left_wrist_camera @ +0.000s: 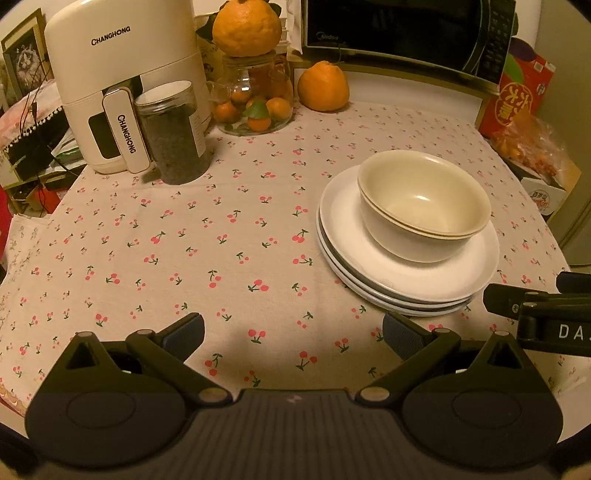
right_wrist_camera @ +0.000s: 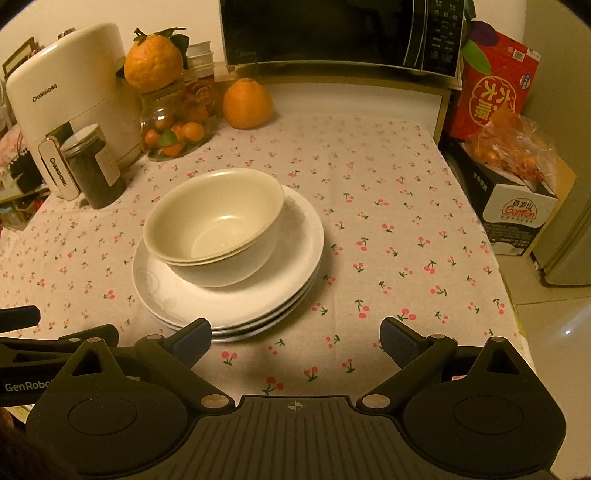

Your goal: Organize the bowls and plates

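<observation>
Two nested cream bowls (left_wrist_camera: 424, 206) (right_wrist_camera: 214, 225) sit on a stack of three white plates (left_wrist_camera: 347, 236) (right_wrist_camera: 295, 254) on the cherry-print tablecloth (left_wrist_camera: 221, 236) (right_wrist_camera: 388, 221). My left gripper (left_wrist_camera: 293, 338) is open and empty, low over the cloth, to the left of and nearer than the stack. My right gripper (right_wrist_camera: 295, 341) is open and empty, its left fingertip (right_wrist_camera: 194, 338) close to the stack's near rim. Part of the right gripper shows at the right edge of the left wrist view (left_wrist_camera: 543, 314).
At the back stand a white Changhong appliance (left_wrist_camera: 122, 85) (right_wrist_camera: 66, 96), a dark jar (left_wrist_camera: 173, 133) (right_wrist_camera: 94, 166), a glass jar of small oranges (left_wrist_camera: 255, 96) (right_wrist_camera: 173, 125), a loose orange (left_wrist_camera: 323, 86) (right_wrist_camera: 247, 103) and a microwave (left_wrist_camera: 406, 33) (right_wrist_camera: 340, 33). Boxes (right_wrist_camera: 517, 206) stand off the table's right edge.
</observation>
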{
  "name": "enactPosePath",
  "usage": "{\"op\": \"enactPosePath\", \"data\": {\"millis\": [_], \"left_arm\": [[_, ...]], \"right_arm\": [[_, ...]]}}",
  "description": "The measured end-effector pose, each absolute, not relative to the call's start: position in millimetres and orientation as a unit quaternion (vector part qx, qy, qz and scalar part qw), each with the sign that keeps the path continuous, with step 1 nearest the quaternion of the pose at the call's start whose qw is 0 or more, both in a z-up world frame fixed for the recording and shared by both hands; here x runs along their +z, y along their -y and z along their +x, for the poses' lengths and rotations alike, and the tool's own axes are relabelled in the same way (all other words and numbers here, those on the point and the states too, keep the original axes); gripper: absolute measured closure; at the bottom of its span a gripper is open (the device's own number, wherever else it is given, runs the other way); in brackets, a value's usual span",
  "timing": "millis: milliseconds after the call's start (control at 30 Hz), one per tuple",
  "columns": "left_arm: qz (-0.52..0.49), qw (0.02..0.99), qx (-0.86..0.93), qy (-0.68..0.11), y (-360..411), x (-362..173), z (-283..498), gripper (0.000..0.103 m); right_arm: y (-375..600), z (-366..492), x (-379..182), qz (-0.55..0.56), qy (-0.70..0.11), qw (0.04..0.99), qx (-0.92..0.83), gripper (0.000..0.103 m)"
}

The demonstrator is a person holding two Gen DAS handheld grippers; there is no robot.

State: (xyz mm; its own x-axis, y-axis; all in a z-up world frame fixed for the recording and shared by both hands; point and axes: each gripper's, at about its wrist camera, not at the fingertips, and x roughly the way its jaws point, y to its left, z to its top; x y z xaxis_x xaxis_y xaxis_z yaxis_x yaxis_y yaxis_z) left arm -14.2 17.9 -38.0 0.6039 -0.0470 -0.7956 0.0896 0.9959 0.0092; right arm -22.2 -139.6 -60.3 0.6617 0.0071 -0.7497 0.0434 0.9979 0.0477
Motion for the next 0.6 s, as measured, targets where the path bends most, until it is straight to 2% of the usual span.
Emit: {"op": "enactPosePath", "data": {"millis": [600], "left_arm": [[0.021, 0.893, -0.044, -0.447, -20.2, -39.3, -12.4, 0.000]], "right_arm": [[137.0, -22.4, -62.8, 0.022, -0.414, 0.910, -0.008, 0.004]]}}
